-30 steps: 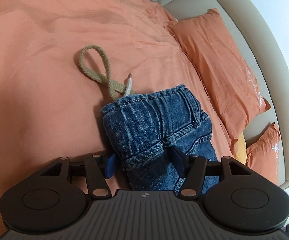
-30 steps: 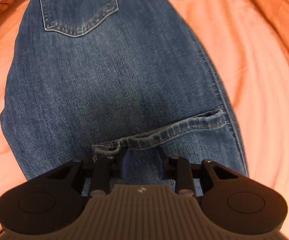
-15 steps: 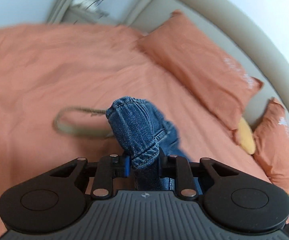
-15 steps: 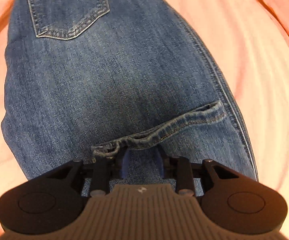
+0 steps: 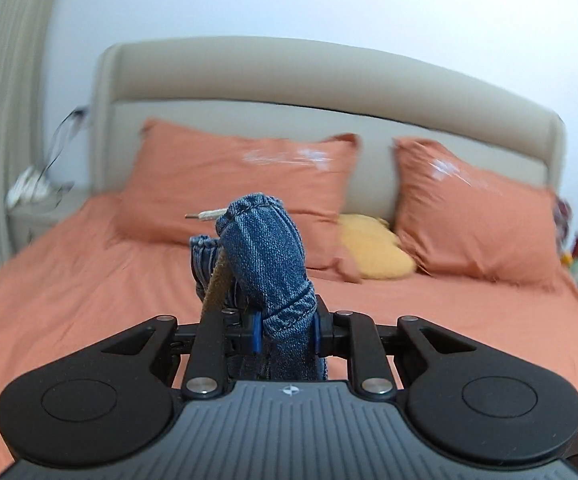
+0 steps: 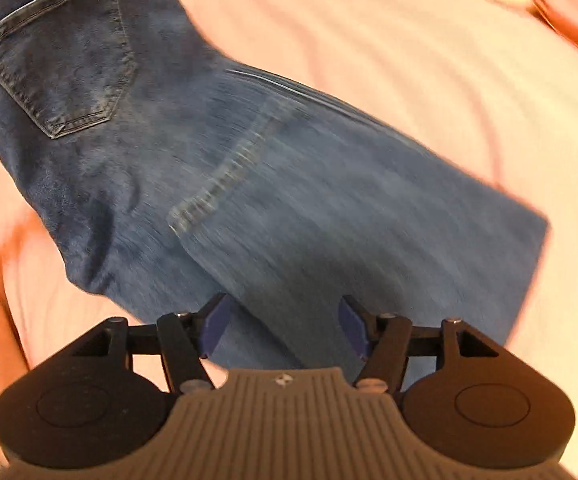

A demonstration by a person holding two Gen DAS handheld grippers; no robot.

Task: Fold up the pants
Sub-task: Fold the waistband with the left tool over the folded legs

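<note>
The blue jeans (image 6: 281, 200) lie folded on the orange bedsheet (image 6: 409, 48), back pocket (image 6: 61, 60) at upper left, leg hem (image 6: 225, 172) across the middle. My right gripper (image 6: 283, 326) is open just above the near edge of the denim, holding nothing. My left gripper (image 5: 285, 328) is shut on the bunched waistband end of the jeans (image 5: 267, 256) and holds it raised above the bed. A tan rope belt (image 5: 215, 280) hangs from the waistband, its metal tip (image 5: 205, 215) sticking out left.
Two orange pillows (image 5: 233, 184) (image 5: 477, 220) and a yellow cushion (image 5: 373, 252) lean against the beige headboard (image 5: 309, 76). A nightstand with cables (image 5: 37, 196) stands at the far left. Clutter (image 5: 569, 248) sits at the bed's right side.
My left gripper closed on the waistband and lifted it, tilting up toward the headboard. My right gripper opened, let go of the leg hem and moved back and sideways.
</note>
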